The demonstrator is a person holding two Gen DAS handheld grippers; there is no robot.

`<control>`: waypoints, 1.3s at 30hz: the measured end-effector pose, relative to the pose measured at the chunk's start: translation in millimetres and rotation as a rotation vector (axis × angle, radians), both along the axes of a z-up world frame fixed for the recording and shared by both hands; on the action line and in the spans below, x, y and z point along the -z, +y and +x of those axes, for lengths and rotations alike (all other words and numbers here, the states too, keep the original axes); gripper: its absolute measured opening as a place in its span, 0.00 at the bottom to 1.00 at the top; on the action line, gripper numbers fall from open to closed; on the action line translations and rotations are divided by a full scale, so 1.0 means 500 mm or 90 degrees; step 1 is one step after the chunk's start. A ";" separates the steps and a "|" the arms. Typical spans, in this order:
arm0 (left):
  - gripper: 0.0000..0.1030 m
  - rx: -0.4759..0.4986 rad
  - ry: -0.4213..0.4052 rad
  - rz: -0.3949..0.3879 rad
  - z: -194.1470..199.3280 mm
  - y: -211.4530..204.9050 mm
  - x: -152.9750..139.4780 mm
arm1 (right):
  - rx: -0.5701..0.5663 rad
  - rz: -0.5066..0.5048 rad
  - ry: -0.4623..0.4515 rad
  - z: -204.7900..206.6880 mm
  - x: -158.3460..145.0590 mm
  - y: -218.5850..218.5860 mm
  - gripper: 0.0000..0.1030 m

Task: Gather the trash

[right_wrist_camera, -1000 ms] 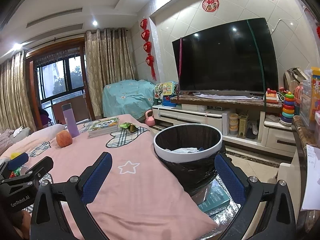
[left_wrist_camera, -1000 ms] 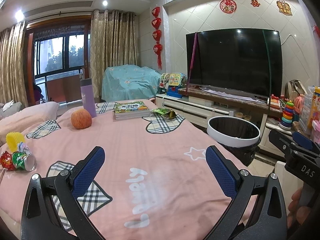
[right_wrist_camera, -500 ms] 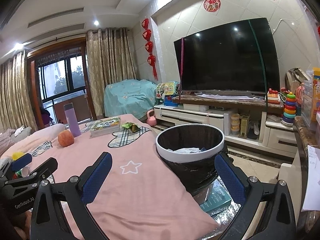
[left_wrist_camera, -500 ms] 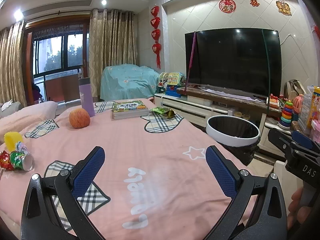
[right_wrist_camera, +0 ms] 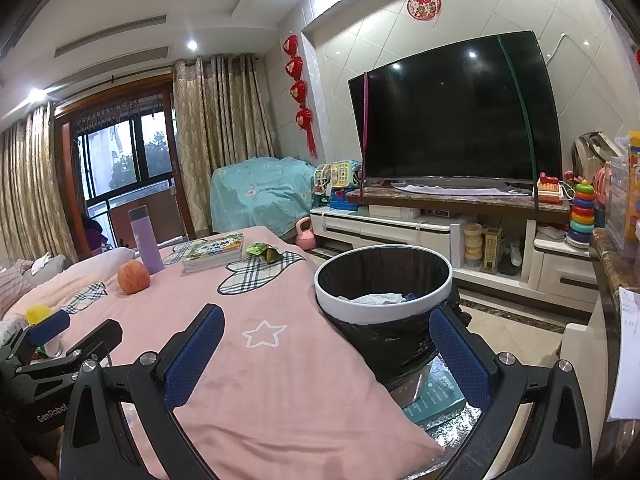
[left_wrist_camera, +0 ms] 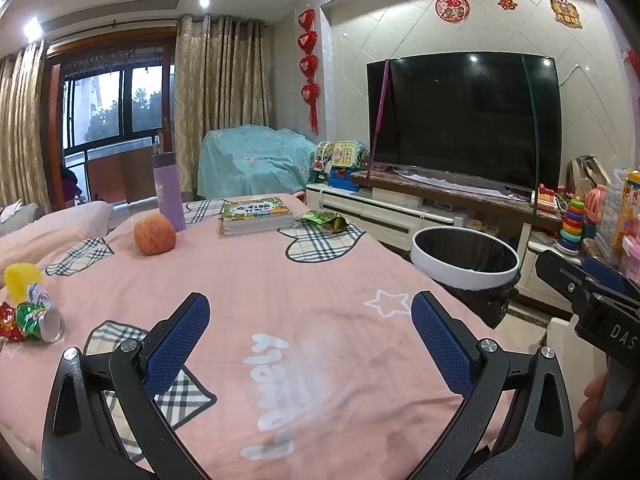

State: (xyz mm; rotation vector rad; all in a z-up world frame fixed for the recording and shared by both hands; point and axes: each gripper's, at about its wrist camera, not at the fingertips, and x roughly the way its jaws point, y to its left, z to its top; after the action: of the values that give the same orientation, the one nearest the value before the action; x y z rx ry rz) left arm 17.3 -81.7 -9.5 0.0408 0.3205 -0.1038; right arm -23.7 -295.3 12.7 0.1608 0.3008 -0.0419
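Note:
A white-rimmed trash bin with a black liner stands at the right edge of the pink-covered table; it holds white paper in the right wrist view. A crushed can with wrappers lies at the table's left. A green wrapper lies at the far side near the books; it also shows in the right wrist view. My left gripper is open and empty above the table's near part. My right gripper is open and empty, near the bin.
An apple, a purple bottle and stacked books sit at the table's far side. A yellow spiky ball lies left. A TV on a low cabinet and toys stand beyond the bin.
Both views shift only slightly; the scene drifts a little, and both grippers stay open and empty.

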 end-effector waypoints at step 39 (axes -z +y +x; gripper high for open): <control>1.00 0.007 0.016 -0.010 0.021 0.004 0.011 | -0.013 0.009 0.013 0.020 0.001 0.010 1.00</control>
State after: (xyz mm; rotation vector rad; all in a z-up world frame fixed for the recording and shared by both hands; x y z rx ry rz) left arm 27.7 -79.6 -14.8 0.0261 0.3444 -0.1179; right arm -13.5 -290.5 12.0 0.1708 0.3228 -0.0208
